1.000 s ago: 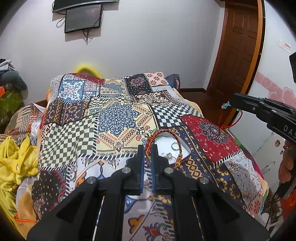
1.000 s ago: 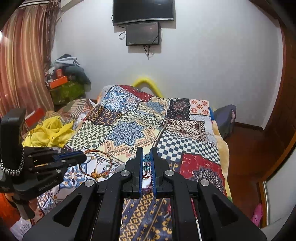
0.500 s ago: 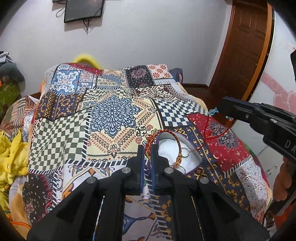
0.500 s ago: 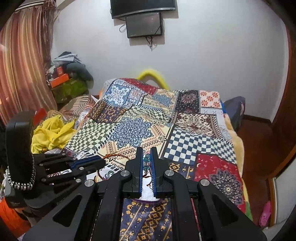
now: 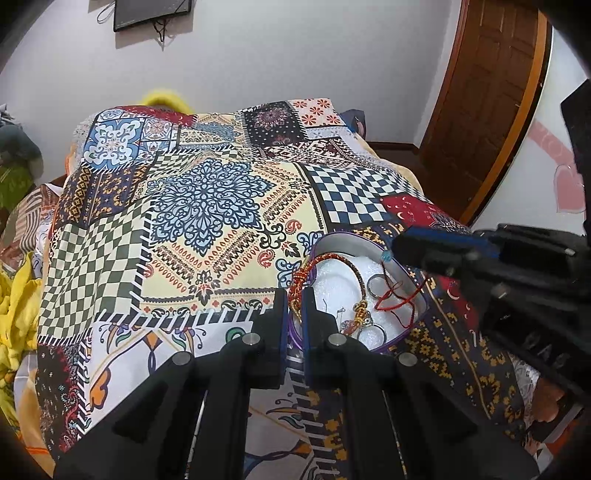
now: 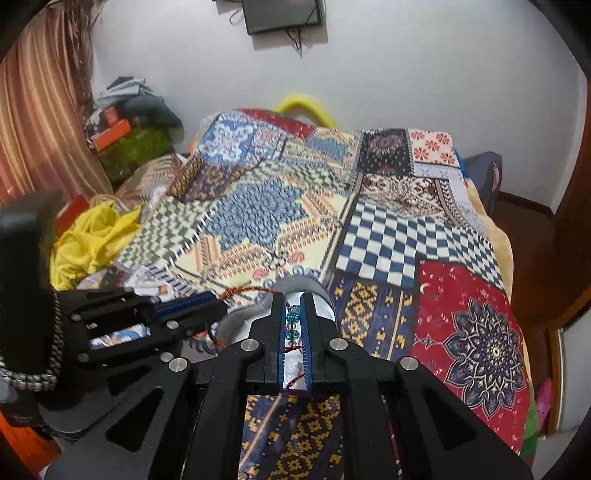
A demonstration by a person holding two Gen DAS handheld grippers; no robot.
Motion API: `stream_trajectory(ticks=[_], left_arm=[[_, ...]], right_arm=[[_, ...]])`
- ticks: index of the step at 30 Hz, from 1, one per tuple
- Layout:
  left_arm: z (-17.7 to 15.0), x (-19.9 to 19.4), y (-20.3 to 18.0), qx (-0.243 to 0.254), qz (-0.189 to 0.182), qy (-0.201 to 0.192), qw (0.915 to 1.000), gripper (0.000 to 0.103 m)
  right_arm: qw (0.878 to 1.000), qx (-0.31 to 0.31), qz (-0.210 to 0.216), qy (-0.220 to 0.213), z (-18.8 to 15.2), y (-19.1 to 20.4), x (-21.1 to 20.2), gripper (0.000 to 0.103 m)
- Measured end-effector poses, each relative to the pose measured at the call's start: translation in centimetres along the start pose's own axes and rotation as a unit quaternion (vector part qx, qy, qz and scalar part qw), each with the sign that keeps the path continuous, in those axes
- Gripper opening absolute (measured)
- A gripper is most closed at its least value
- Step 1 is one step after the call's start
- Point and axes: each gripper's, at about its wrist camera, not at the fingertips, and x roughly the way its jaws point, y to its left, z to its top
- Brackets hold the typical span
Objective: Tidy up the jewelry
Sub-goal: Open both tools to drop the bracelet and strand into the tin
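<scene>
A round purple-rimmed jewelry box (image 5: 413, 273) with white lining sits on the patchwork bedspread. My left gripper (image 5: 294, 295) is shut on a red and gold braided bracelet (image 5: 334, 260) that loops over the box. My right gripper (image 6: 293, 301) is shut on a red thread bracelet with blue beads (image 6: 291, 325); in the left wrist view its tip (image 5: 400, 245) is over the box's right rim, and the red thread (image 5: 395, 295) hangs into the box. Silver rings (image 5: 375, 284) lie inside. In the right wrist view the box (image 6: 317, 295) is mostly hidden behind the fingers.
The patchwork bedspread (image 5: 207, 206) covers the bed. Yellow cloth (image 6: 88, 236) lies at the bed's left side. A wooden door (image 5: 484, 96) stands at the right. A wall screen (image 6: 282, 14) hangs above the bed's far end.
Both grippers have come down and closer to the jewelry box. The right gripper's tip has moved from beside the box to over its rim, and the red thread now hangs into it.
</scene>
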Motion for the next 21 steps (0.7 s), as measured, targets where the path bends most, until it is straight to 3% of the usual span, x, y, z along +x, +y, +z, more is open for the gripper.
stream_trajectory(ticks=[15,21], left_arm=[[-0.5,0.0,-0.7,0.013,-0.015,0.017,0.9997,0.006],[-0.8,-1.4,-0.5,0.006,-0.023,0.012,0.9996,0.009]], right_arm=[[0.999,-0.012,-0.009,0.042,-1.1,0.1,1.7,0.007],[0.999,-0.015,-0.022,0.033,-1.2,0.1,0.6,0.011]])
